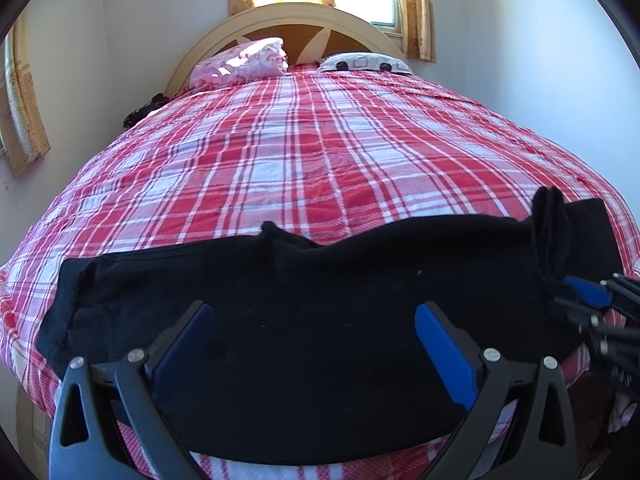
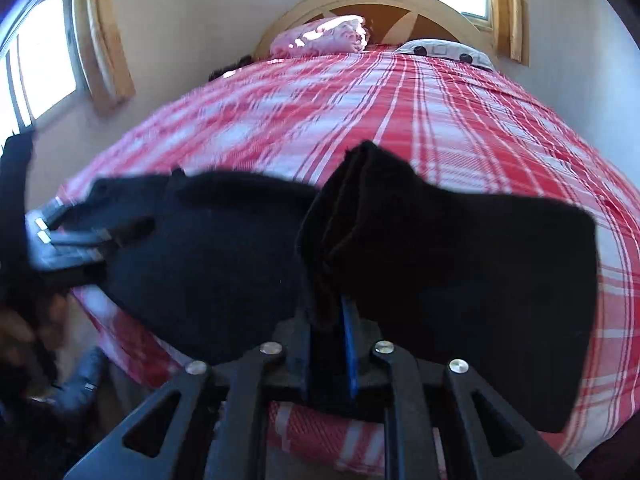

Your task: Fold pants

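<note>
Right fingers [image 2: 328, 320] pinching a raised fold of black pants [image 1: 320, 300], left fingers [image 1: 314, 344] spread wide above them, plaid bed [image 1: 320, 140]

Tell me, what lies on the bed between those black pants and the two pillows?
Nothing but bare red plaid bedspread. The left wrist view shows it running clear from the black pants to the pink pillow and grey pillow.
</note>
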Demonstrator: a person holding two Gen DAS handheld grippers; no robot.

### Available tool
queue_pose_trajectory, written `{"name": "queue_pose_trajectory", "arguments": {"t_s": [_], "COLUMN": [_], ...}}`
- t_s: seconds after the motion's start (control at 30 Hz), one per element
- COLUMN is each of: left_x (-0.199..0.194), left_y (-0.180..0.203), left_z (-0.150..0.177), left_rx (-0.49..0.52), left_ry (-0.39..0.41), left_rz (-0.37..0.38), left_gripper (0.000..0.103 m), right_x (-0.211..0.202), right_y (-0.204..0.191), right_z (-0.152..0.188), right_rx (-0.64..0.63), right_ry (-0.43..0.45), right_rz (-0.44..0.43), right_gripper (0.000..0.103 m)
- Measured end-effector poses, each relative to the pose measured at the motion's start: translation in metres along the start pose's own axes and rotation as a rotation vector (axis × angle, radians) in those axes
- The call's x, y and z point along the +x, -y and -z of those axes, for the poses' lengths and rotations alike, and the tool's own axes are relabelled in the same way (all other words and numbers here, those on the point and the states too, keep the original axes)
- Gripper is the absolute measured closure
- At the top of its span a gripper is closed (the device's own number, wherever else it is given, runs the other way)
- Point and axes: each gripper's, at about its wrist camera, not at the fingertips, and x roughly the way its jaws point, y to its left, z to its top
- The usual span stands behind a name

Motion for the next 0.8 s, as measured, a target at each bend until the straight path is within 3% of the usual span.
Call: {"name": "queue_pose_trajectory", "arguments": {"t_s": [0.03,0.07,0.17,0.23,0.3,0.37,0.47,0.57,0.63,0.8], "left_x": [0.001,0.002,0.005,0.007,0.008,0.006,0.000,0.000,0.008,0.032], "left_y": [-0.003,-0.006,-0.011,-0.011,-0.007,0.000,0.016,0.038,0.055,0.095], "left_z": [0.000,0.000,-0.001,-0.001,-0.001,-0.003,-0.008,-0.016,-0.022,-0.034], "left_rx": [-0.008,-0.016,-0.036,-0.038,-0.032,-0.022,0.006,0.049,0.057,0.047], "left_ry": [0.000,0.001,-0.002,-0.003,-0.004,-0.002,0.014,0.032,0.023,-0.056], "left_rz": [-0.003,-0.005,-0.002,0.004,0.017,0.055,0.159,0.251,0.310,0.435], "left_gripper": [0.000,0.000,0.000,0.000,0.000,0.000,0.000,0.000,0.000,0.003], "right_x": [-0.004,-0.006,-0.014,-0.036,-0.055,-0.064,-0.063,-0.063,-0.059,-0.015], "right_y": [-0.006,-0.001,0.004,0.007,0.018,0.042,0.074,0.099,0.112,0.112], "right_z": [0.003,0.006,0.007,0.007,0.004,-0.006,-0.016,-0.015,-0.019,-0.028], "right_rx": [-0.028,-0.033,0.016,0.048,0.084,0.148,0.245,0.322,0.347,0.320], "right_ry": [0.044,0.043,0.011,0.064,0.143,0.183,0.203,0.217,0.215,0.142], "right_rz": [-0.002,-0.023,-0.149,-0.270,-0.259,-0.147,-0.028,0.021,0.044,0.108], "right_gripper": [0.042,0.034,0.031,0.032,0.032,0.032,0.037,0.055,0.073,0.075]}}
